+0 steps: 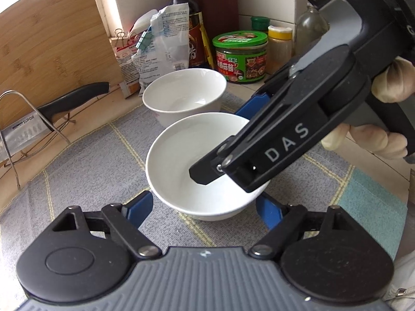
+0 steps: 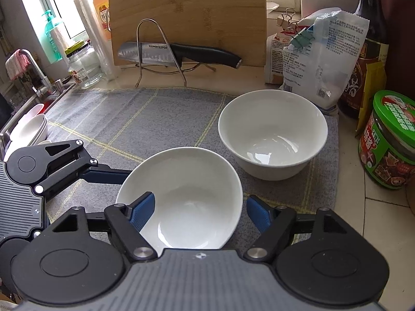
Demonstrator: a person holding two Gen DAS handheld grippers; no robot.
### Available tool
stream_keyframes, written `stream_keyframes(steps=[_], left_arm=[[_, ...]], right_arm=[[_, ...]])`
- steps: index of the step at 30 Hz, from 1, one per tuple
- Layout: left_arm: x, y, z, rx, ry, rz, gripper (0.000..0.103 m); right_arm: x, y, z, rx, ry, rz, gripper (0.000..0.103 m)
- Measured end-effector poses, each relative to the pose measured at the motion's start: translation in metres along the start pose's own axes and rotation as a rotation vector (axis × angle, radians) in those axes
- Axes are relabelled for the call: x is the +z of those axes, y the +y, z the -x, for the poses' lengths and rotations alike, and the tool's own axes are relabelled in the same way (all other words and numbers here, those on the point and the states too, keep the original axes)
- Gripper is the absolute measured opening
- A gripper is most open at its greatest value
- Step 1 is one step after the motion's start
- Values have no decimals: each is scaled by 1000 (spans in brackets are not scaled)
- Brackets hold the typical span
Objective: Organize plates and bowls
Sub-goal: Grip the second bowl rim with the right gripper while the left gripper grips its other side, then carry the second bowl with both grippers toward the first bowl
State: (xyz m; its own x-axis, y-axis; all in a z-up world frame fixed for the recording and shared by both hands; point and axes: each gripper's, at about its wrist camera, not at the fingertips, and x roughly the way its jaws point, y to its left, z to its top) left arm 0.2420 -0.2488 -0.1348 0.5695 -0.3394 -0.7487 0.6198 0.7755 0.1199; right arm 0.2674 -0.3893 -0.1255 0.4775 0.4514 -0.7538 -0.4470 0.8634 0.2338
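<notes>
Two white bowls stand on a grey checked mat [image 2: 135,119]. The near bowl [image 1: 192,163] [image 2: 186,194] sits between the fingers of both grippers. My left gripper [image 1: 203,208] is open, its blue pads on either side of this bowl's base. My right gripper [image 2: 201,208] is open too, one pad inside the rim, the other outside; in the left wrist view it reaches over the bowl from the right. The far bowl [image 1: 182,93] [image 2: 272,132] stands empty behind it.
Behind the mat stand a bamboo cutting board [image 2: 186,15], a knife [image 2: 181,51] on a wire rack, clipped bags [image 2: 319,59], a dark sauce bottle [image 2: 368,51] and a green-lidded jar [image 2: 389,142]. More white dishes [image 2: 28,129] lie by the sink at left.
</notes>
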Motion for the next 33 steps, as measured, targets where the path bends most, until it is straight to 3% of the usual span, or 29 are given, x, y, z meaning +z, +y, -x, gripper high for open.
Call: stream_keyframes(steps=[7, 33], left_arm=[[1, 1, -2, -22, -13, -13, 86], [-6, 1, 13, -16, 17, 29, 86]], right_arm=[[3, 0, -2, 6, 8, -2, 75], [7, 19, 9, 22, 20, 18, 75]])
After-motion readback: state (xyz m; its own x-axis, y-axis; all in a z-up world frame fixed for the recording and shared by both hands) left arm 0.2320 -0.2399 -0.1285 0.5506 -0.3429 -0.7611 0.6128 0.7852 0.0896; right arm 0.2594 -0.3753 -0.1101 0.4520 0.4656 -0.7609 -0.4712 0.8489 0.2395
